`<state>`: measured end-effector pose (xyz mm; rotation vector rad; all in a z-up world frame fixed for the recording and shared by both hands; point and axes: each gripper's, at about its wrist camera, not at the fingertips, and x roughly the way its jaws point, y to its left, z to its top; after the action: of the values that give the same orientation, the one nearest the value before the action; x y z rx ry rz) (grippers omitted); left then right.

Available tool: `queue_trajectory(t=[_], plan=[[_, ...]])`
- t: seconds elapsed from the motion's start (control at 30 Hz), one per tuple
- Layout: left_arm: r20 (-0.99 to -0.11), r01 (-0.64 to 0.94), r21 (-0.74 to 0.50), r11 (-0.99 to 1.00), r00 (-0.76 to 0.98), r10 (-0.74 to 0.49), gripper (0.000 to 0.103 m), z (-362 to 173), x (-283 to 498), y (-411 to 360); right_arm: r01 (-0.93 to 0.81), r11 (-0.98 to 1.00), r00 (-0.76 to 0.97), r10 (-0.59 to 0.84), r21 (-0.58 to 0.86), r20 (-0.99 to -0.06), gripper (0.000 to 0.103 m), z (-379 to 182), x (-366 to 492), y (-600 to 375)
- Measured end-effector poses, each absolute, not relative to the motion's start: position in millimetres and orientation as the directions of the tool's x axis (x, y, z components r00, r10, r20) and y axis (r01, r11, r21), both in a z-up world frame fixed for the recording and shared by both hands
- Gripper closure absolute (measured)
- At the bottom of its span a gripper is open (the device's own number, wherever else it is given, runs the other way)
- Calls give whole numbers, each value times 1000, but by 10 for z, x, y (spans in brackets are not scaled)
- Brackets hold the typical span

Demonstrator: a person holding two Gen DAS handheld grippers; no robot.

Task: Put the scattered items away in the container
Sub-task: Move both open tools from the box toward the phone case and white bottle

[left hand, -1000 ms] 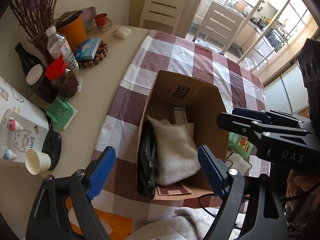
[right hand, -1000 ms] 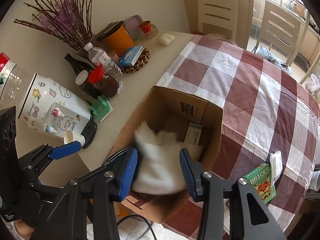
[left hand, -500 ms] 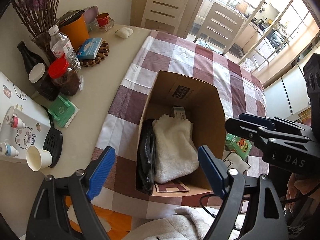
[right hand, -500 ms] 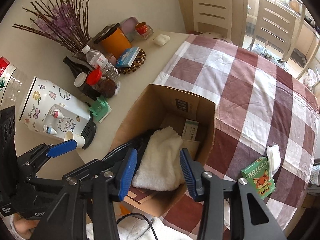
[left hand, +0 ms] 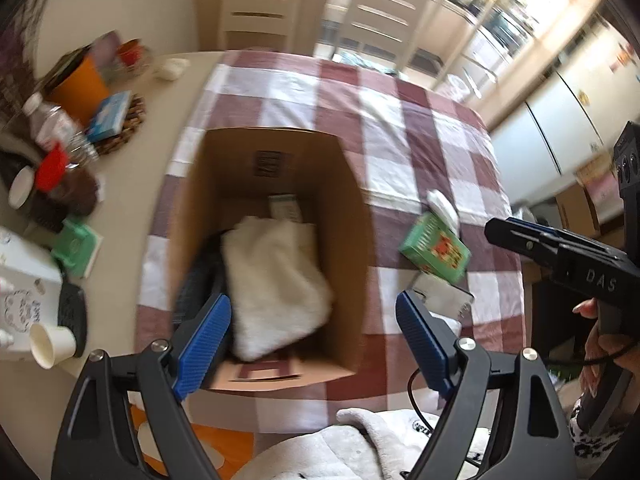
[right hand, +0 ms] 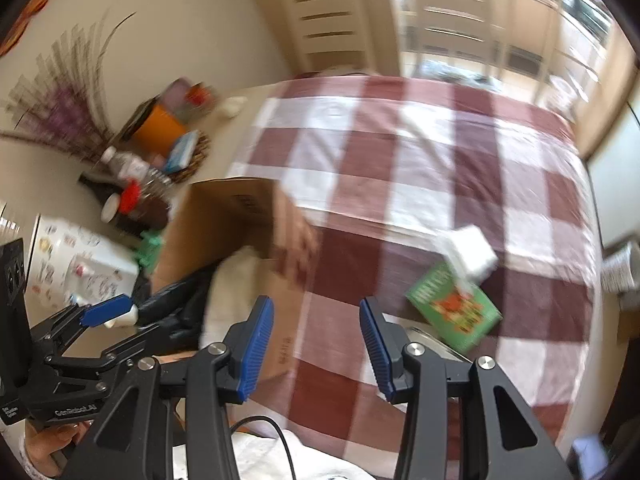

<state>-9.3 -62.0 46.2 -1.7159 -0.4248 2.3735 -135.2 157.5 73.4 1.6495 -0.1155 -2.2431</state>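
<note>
While both my grippers tilt steeply down over the checked cloth (right hand: 420, 184), the box (left hand: 340, 216) serves as my landmark. My left gripper (left hand: 316, 340) hangs above the box's near edge, jaws spread wide and empty; inside the box lie a white towel (left hand: 276, 280), something dark beside it, and a small carton at the far end. My right gripper (right hand: 316, 344) hovers just right of the box, jaws partly apart, gripping nothing. Further right of the box, a green carton (right hand: 452, 308) lies on the cloth, a white packet (right hand: 472, 256) touching its far end.
</note>
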Motion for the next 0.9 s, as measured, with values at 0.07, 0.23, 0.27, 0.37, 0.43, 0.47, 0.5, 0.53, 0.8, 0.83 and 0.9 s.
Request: queue_trajectory(t=[0.07,0.23,0.27,0.37,0.43,0.47,0.5,0.53,0.8,0.83,0.9], plan=[[-895,-28,-335,-942,-302,328,17,470,-113,-408,181,-946,-269,-311,269,-911,57,698,-1307,1813],[-895,-139,-344,-929,-252,369,17,437,-119,133,63,-961,-281,-275,269,-919,57,567,-1170,2352],[-894,-160,-347,-924,-240,378,17,418,-116,262,46,-962,-281,-271,270,-920,57,542,-1149,2436],[-888,-202,-362,-910,-222,403,17,353,-84,580,3,-964,-279,-256,265,-926,57,444,-1050,2697],[-886,-209,-380,-901,-198,420,17,279,-72,761,-6,-966,-276,-247,259,-929,57,391,-1005,2812],[-882,-201,-398,-895,-186,433,17,224,-61,858,-8,-967,-275,-242,253,-931,57,352,-982,2881],[-878,-189,-413,-891,-177,444,17,164,-49,948,-5,-969,-273,-237,247,-933,57,317,-965,2937],[-878,-174,-418,-891,-174,446,17,112,-38,1006,1,-971,-269,-231,239,-935,57,282,-952,2982],[-895,1,-419,-908,-167,413,17,-515,-1,1334,162,-975,-217,-184,151,-959,57,-113,-988,3099],[-897,33,-424,-905,-154,414,17,-612,-3,1352,187,-973,-212,-178,139,-961,57,-171,-1005,3079],[-901,87,-427,-900,-131,414,17,-775,-15,1388,226,-966,-203,-173,126,-964,57,-274,-1040,3051]])
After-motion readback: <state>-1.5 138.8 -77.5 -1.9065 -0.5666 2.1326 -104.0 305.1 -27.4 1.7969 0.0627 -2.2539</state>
